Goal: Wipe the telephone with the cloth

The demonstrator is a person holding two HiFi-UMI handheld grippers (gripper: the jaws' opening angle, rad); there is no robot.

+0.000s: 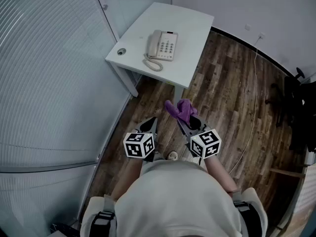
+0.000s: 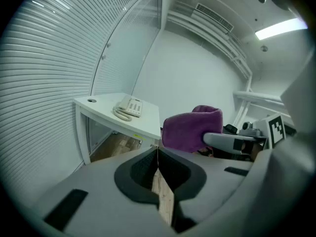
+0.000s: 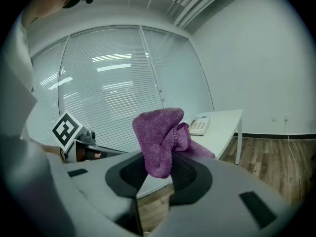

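The right gripper (image 1: 187, 120) is closed on the cloth (image 1: 181, 108). In the right gripper view the purple cloth (image 3: 160, 137) is pinched between the pads of the right gripper (image 3: 155, 169) and stands up above them in a bunched fold. The left gripper (image 1: 151, 120) is held just beside the right one, on its left, with both tips directed toward the table. In the left gripper view the jaws of the left gripper (image 2: 158, 157) are brought fully together, and nothing is held between them.

The telephone (image 1: 163, 45) is located ahead of both grippers and well apart from them, on the white table (image 1: 190, 21). It is set close to the table edge that faces the grippers, nearer the left corner. The handset is seated on its left side, and the coiled cord (image 1: 154, 65) is looped at the edge nearest the gripper tips. A round cable port (image 1: 121, 52) is set into the table's left corner, left of the telephone.

Bare wooden floor (image 1: 222, 83) lies open between the gripper tips and the table edge. Left of the left gripper the space is bounded by a glass wall with blinds (image 1: 44, 73), beside which the table is placed. Right of the right gripper the floor is open as far as a thin white cable (image 1: 253, 102). Beyond the cable a dark object (image 1: 296, 107) is seen, possibly a chair, but it is too dim to be identified.
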